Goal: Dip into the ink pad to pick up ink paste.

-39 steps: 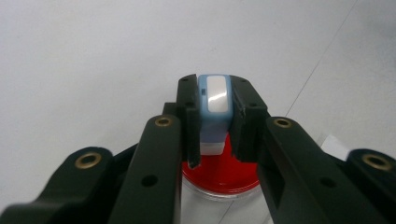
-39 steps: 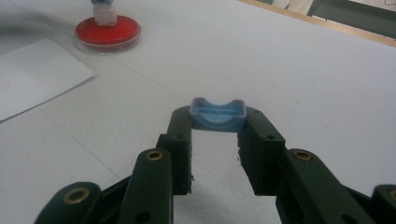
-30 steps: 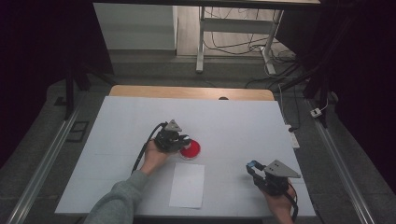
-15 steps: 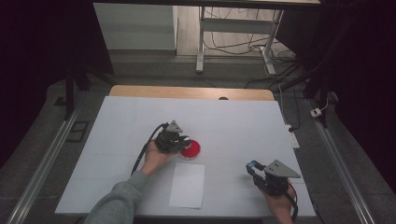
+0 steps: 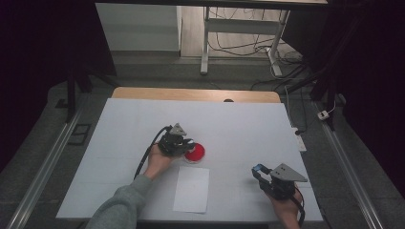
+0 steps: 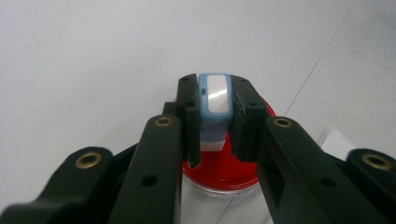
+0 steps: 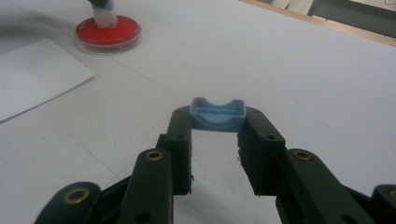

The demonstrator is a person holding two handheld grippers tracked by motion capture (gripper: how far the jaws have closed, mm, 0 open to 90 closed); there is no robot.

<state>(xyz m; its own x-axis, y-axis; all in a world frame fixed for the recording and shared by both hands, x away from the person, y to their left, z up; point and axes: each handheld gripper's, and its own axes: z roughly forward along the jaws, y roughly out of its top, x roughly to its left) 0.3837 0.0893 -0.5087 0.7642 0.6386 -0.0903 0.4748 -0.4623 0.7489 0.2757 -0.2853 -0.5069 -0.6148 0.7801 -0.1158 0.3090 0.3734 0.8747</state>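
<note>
Left claw (image 5: 184,144): we see its matte black jaws clamped on a small blue-and-white block (image 6: 214,100), glossy on top and rounded at the corners; in the left gripper view the block stands upright between the tips.
Red dish (image 5: 195,152): round and shallow, with a clear plastic rim and a flat red filling; it lies directly under the left claw's tips, the block's white lower end over the red surface. We cannot tell whether they touch.
Paper sheet (image 5: 191,188): plain white rectangle lying flat on the table (image 5: 248,129), just nearer the person than the dish, between the two claws. We read no writing on it.
Right claw (image 5: 261,174): jaws pinching a pale blue plastic cap (image 7: 217,114), rectangular with a curved notch in its upper edge, held at the very tips.
Table: smooth white top, with a wooden strip along the far edge.
</note>
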